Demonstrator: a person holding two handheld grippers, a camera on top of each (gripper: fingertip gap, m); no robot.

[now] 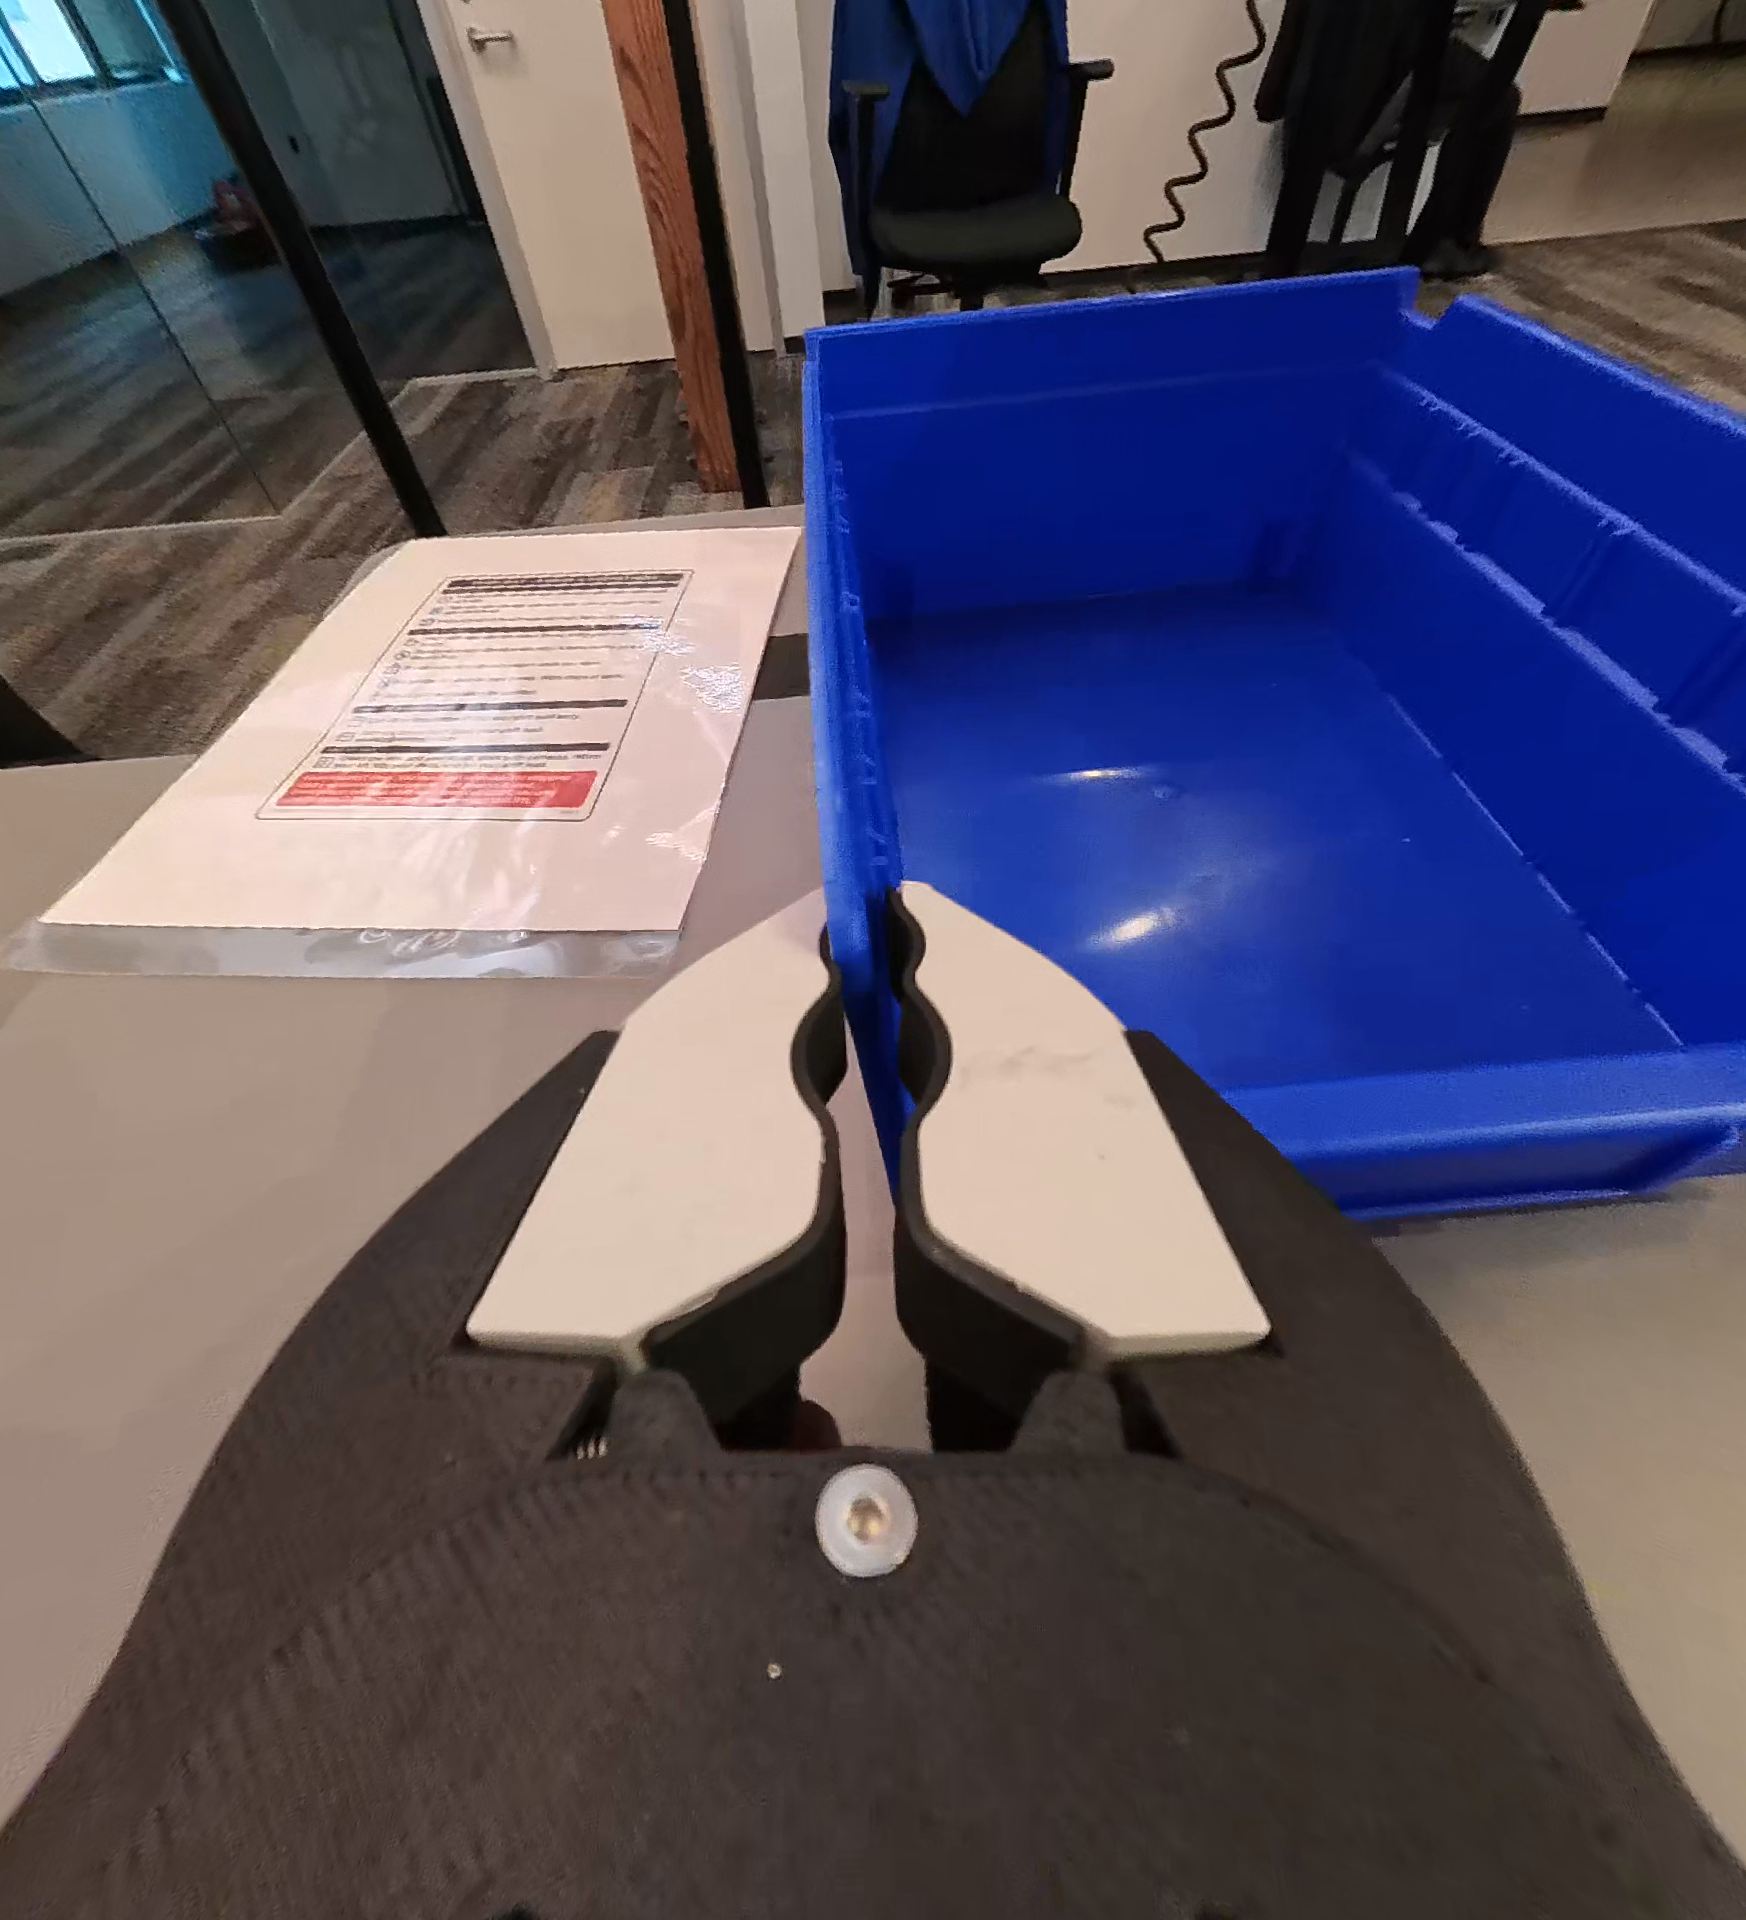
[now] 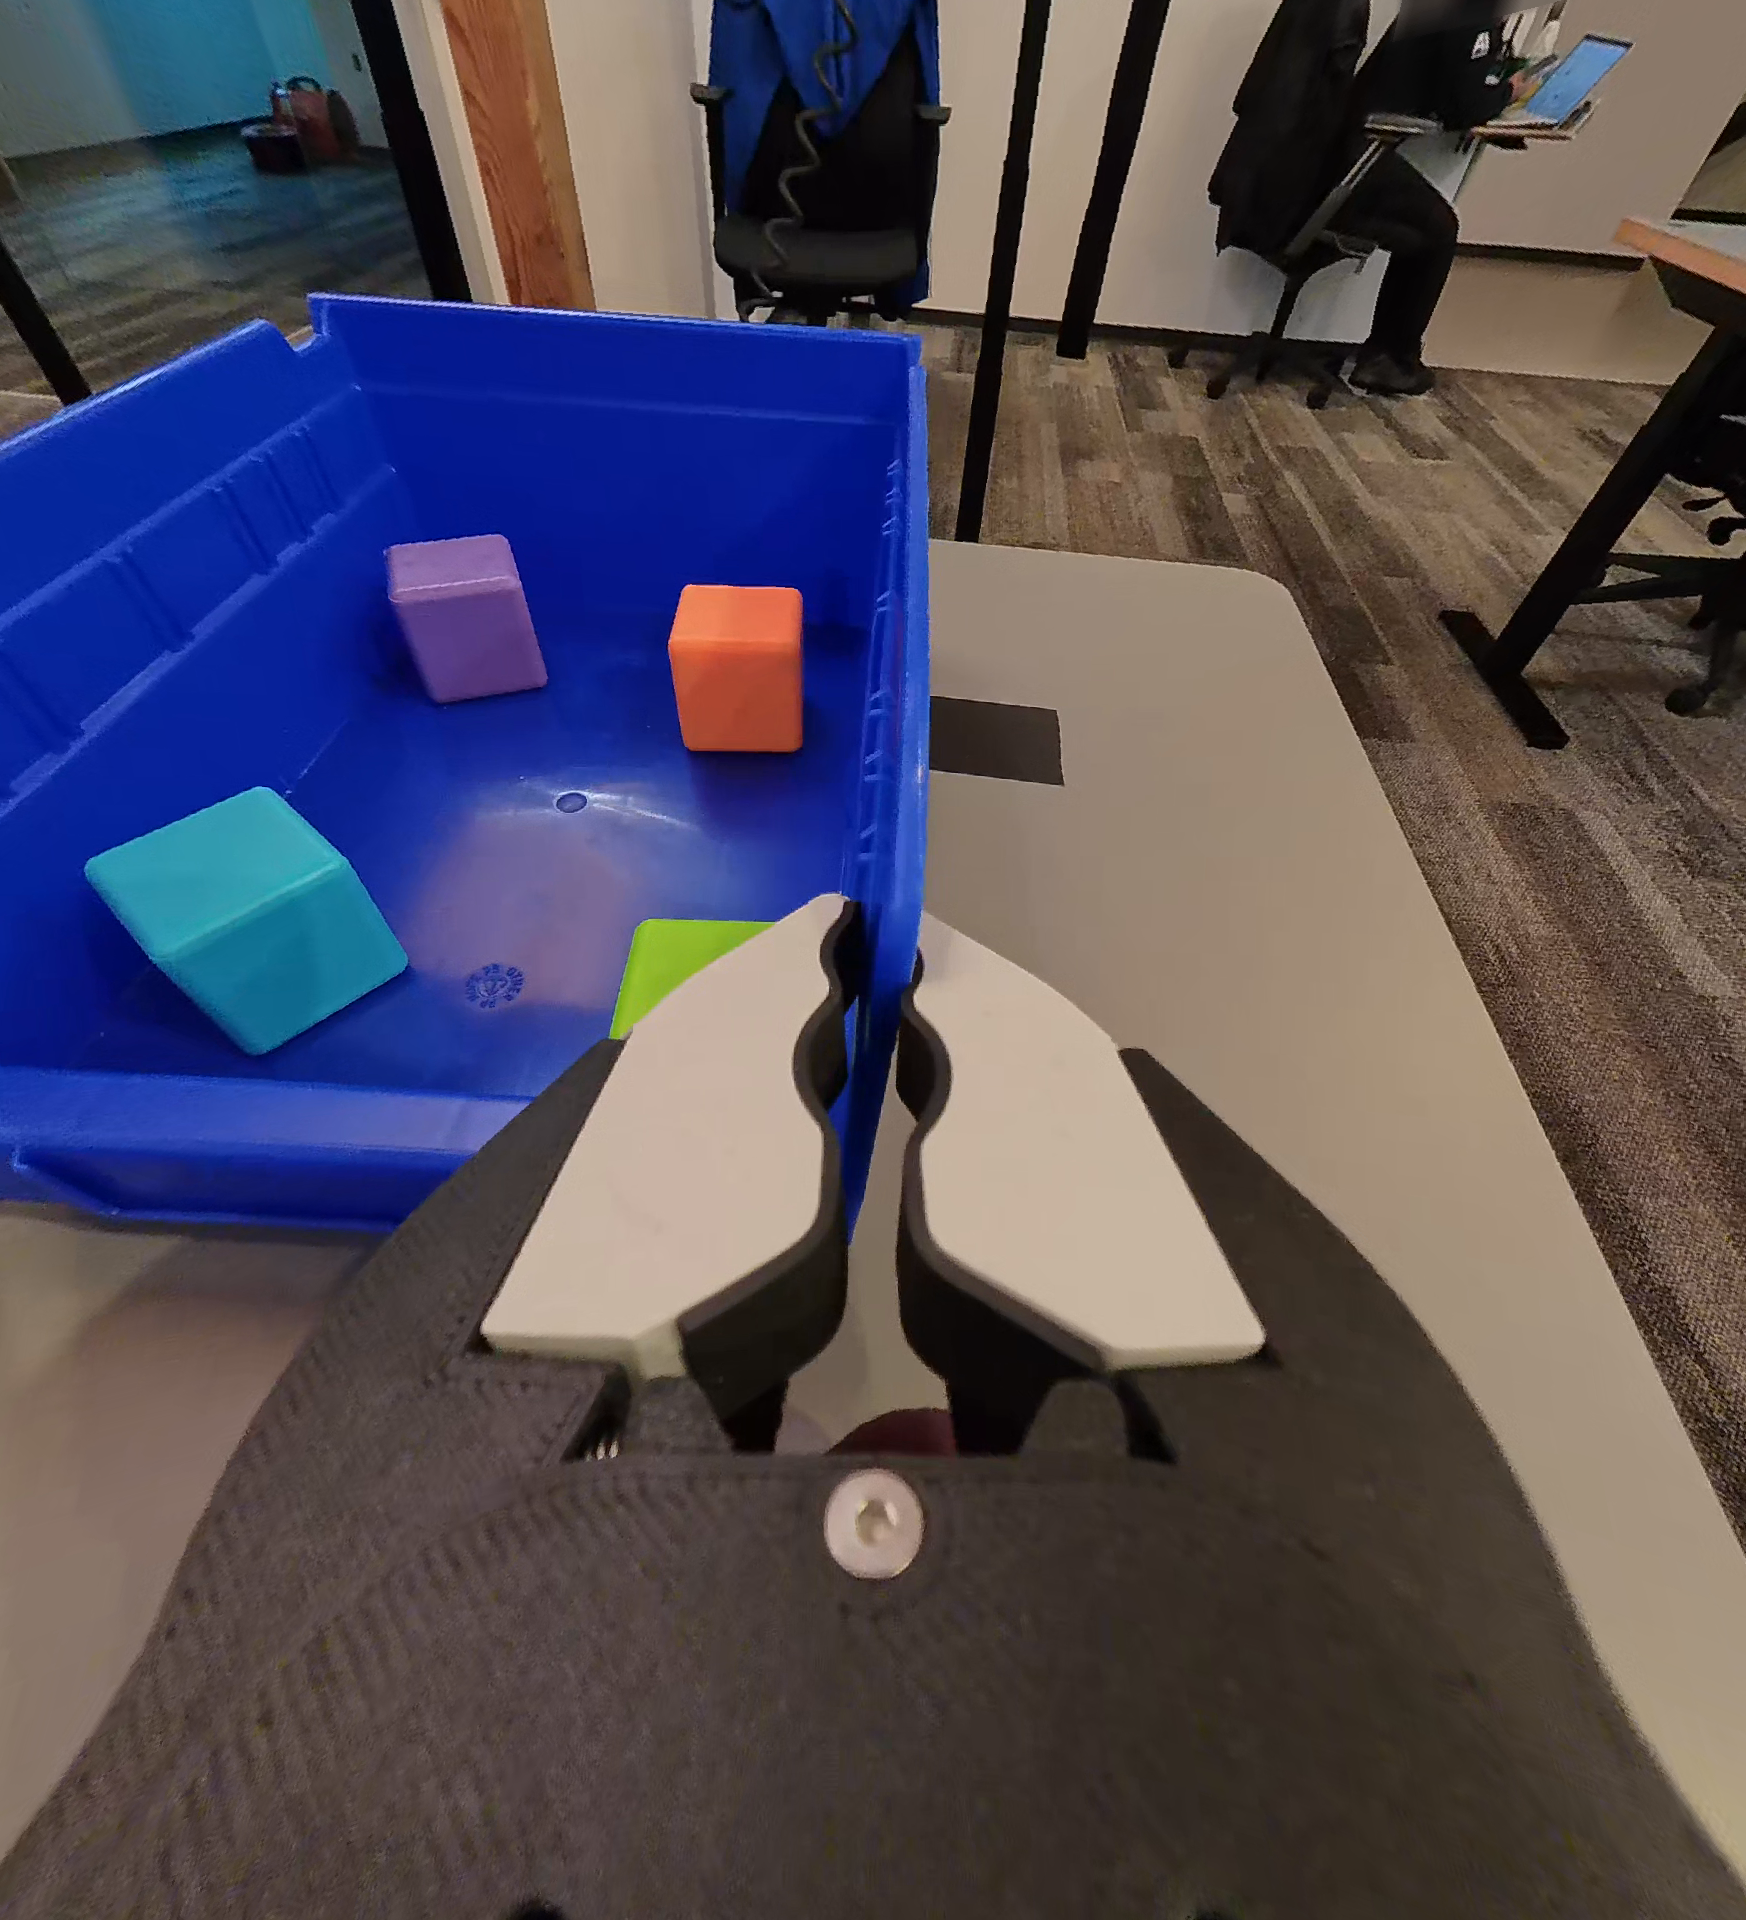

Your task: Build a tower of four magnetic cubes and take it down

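A blue bin (image 1: pixel 1264 499) stands on the grey table. My left gripper (image 1: pixel 864 914) is shut on the bin's left wall, one finger outside and one inside. My right gripper (image 2: pixel 879 930) is shut on the bin's right wall (image 2: pixel 895 644) in the same way. In the right wrist view the bin holds a purple cube (image 2: pixel 464 618), an orange cube (image 2: pixel 737 665), a teal cube (image 2: pixel 245 920) and a green cube (image 2: pixel 682 966) partly hidden behind my left finger. The bin's left half in the left wrist view holds nothing.
A laminated sheet (image 1: pixel 453 748) lies on the table left of the bin. A black tape patch (image 2: pixel 994 740) marks the table right of the bin. The table edge (image 2: pixel 1471 935) runs close on the right. Office chairs and a seated person are far behind. About 80 cm separates my left fingertips from my right.
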